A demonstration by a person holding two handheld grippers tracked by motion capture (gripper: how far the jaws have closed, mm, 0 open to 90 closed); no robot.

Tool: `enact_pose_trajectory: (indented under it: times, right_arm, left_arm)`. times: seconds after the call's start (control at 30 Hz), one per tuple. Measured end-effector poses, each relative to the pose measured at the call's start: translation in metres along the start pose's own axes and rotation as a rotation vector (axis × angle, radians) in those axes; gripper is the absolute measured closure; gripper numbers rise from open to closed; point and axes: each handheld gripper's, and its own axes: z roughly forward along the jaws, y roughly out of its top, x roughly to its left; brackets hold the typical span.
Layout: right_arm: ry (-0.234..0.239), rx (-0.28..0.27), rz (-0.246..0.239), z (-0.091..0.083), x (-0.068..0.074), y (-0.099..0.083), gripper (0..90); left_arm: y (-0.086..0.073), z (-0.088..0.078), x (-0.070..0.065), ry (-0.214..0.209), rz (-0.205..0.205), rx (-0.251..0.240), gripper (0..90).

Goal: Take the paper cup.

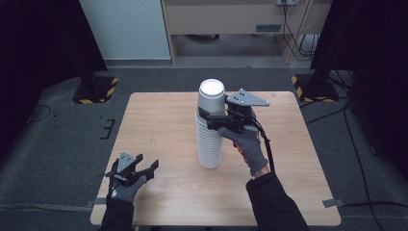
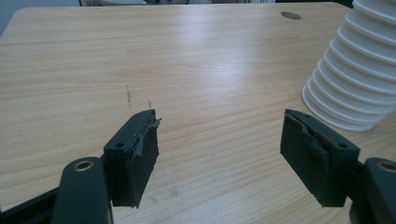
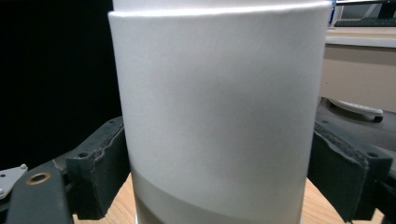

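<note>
hidden or cut off: in the right gripper view the top cup (image 3: 219,107) fills the middle, its upper and lower ends run out of frame, and we cannot see whether the pads actually press its wall. in the left gripper view the stack of cups (image 2: 359,79) is cut by the right and top edges, so we can only count about ten rims there. from the high view the lower rims are too fine for us to count.

count: one table (image 1: 159,120); one stack of cups (image 1: 210,139), standing upside down near the table's middle; one top cup (image 1: 211,98), sitting higher than the rest at the head of the stack; two grippers, each in a gloved hand.

right gripper (image 1: 211,120): its jaws stand on either side of the top cup's wall, close against it; we cannot tell if they grip or merely flank it. a grey three-cornered plate (image 1: 247,98) sits on top.

left gripper (image 1: 144,168): jaws spread wide, nothing between them, low at the table's near left corner, well apart from the stack.

materials and shapes: cups white, tapered, smooth-walled, with rolled rims forming ridges down the stack. table of pale wood grain, with a small round hole (image 2: 290,15) near its far edge. pads (image 2: 144,154) black, rubbery, frayed at the edges.
</note>
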Motion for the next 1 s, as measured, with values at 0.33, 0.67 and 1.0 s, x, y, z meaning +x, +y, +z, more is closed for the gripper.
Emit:
enact_pose_trajectory:
  times: [0.33, 0.67, 1.0]
  right_arm:
    - [-0.024, -0.003, 0.003, 0.008, 0.003, -0.002, 13.8]
    - [-0.025, -0.001, -0.003, 0.005, 0.003, 0.0, 15.0]
    - [-0.017, -0.044, 0.005, 0.0, 0.002, 0.012, 15.3]
  left_arm:
    - [0.0, 0.0, 0.0, 0.001, 0.001, 0.0, 26.7]
    - [0.0, 0.0, 0.0, 0.001, 0.001, 0.002, 26.7]
    - [0.0, 0.001, 0.0, 0.0, 0.003, 0.002, 26.8]
